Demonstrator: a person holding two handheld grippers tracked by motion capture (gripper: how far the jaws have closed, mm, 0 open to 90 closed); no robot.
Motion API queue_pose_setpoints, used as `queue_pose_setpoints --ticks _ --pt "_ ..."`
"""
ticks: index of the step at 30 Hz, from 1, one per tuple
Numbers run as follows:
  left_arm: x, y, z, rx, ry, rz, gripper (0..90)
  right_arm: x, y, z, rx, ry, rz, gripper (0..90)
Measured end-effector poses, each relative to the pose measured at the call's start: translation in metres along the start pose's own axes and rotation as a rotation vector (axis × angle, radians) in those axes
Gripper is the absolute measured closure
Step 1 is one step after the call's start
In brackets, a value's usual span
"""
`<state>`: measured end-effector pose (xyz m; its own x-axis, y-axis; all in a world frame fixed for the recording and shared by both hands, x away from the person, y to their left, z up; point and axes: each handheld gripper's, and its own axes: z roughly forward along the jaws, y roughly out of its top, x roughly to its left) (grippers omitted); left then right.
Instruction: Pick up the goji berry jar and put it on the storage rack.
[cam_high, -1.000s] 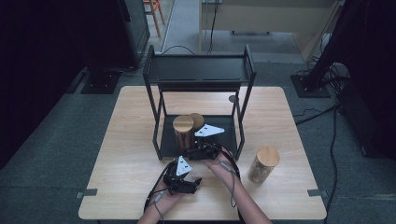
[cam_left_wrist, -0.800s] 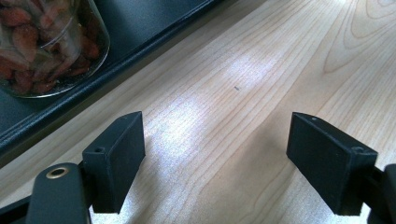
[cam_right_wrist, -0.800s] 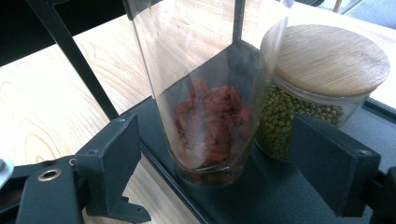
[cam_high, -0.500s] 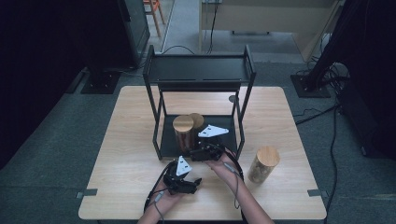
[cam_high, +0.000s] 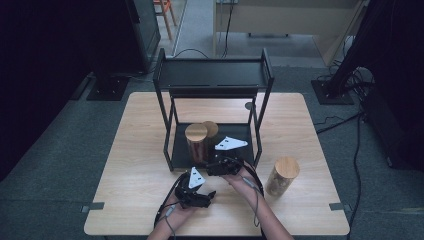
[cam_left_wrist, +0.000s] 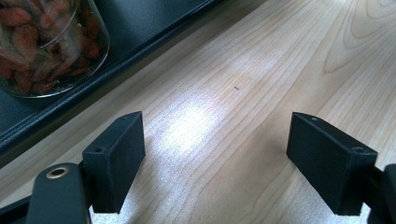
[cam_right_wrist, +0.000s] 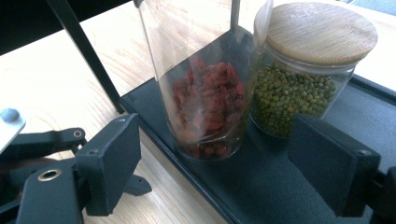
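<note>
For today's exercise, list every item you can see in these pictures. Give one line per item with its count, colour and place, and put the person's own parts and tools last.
Table: one, light wood, centre of the room.
Shelf rack: one, black metal, two tiers, on the table's far half.
Jar of red dried fruit: one, clear glass with a wooden lid, front of the rack's bottom tray.
Jar of green beans: one, clear glass with a wooden lid, close behind the red jar on the same tray.
Third jar: one, wooden lid, on the table right of the rack; contents unclear.
Left gripper: black, jaws open over bare table.
Right gripper: black, jaws open toward the red jar.
Forearms: two, entering from the bottom edge.
</note>
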<state>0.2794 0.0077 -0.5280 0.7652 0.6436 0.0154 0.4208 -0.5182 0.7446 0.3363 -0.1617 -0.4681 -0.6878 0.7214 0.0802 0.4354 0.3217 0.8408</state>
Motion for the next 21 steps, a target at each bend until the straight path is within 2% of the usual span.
queue_pose_setpoints --ticks 11,21 --pt "0.000 0.000 0.000 0.001 0.001 0.001 19.8 -0.002 -0.006 -0.007 0.002 0.009 0.003 17.3" --pt "0.000 0.000 0.000 0.000 0.001 0.001 19.8 0.003 -0.011 -0.013 -0.002 0.014 -0.011 17.3"
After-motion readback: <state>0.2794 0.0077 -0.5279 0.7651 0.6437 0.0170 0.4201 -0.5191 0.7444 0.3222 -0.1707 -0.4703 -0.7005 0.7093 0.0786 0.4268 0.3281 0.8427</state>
